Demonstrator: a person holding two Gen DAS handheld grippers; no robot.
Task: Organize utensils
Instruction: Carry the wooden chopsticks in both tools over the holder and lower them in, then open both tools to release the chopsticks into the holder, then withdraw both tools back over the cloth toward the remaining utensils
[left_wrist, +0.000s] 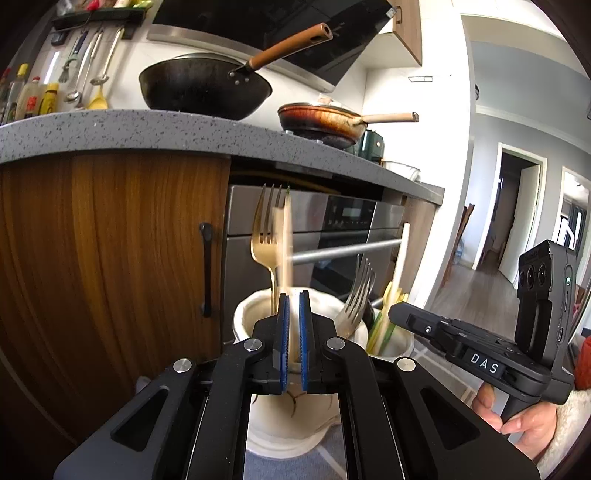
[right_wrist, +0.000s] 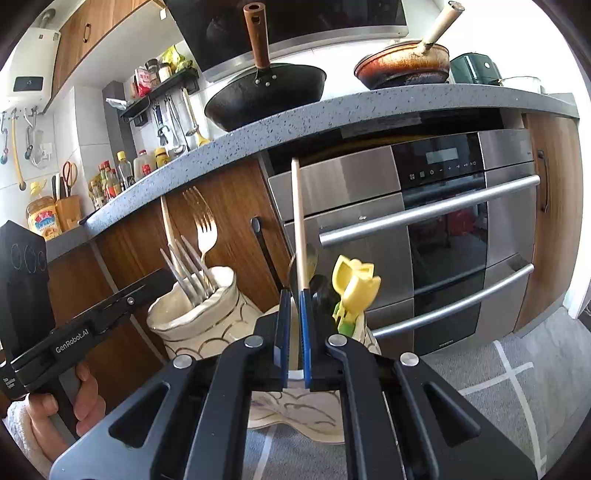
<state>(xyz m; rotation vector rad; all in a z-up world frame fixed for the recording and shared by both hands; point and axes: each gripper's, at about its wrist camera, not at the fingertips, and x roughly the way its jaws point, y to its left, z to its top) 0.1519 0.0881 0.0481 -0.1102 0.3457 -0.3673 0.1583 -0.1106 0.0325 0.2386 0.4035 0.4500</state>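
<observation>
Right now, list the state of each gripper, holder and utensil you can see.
left gripper: shut on a pale chopstick, upright.
right gripper: shut on a white chopstick, upright.
left holder: upright, holds forks and a gold fork.
right holder: upright, holds yellow utensils.
oven door: closed.

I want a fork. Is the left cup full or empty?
Not empty. The left cup holds a gold fork and several silver forks, standing up.
</observation>
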